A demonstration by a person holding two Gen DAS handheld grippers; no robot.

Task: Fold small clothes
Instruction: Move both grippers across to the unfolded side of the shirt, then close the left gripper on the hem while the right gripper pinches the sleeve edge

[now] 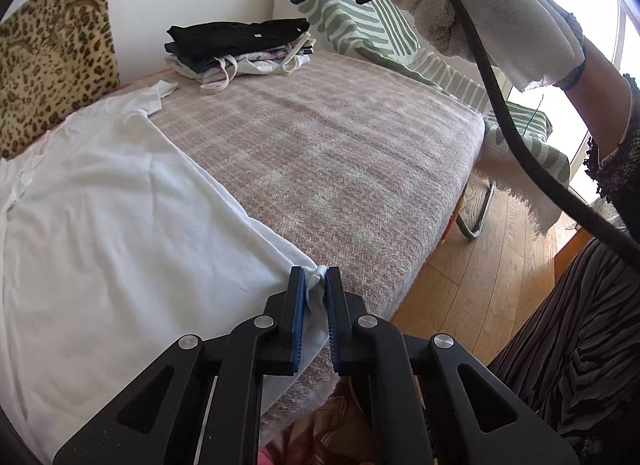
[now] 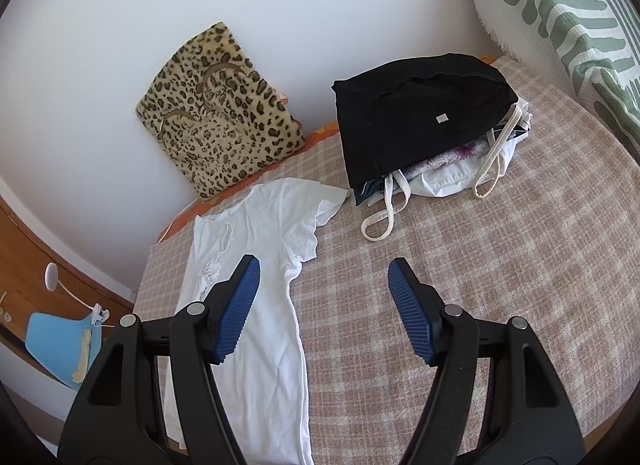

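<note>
Tongs check: we are seeing the left gripper (image 1: pixel 316 279) pinching the white T-shirt (image 1: pixel 108 225) hem corner on the checked blanket (image 1: pixel 340 153); the right gripper (image 2: pixel 320 281) is hovering wide apart, holding nothing.

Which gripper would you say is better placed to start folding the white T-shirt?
Left. The left gripper is already shut on the bottom corner of the white T-shirt, so it could probably lift that hem straight away. The right gripper hangs open above the blanket, holding nothing.
</note>
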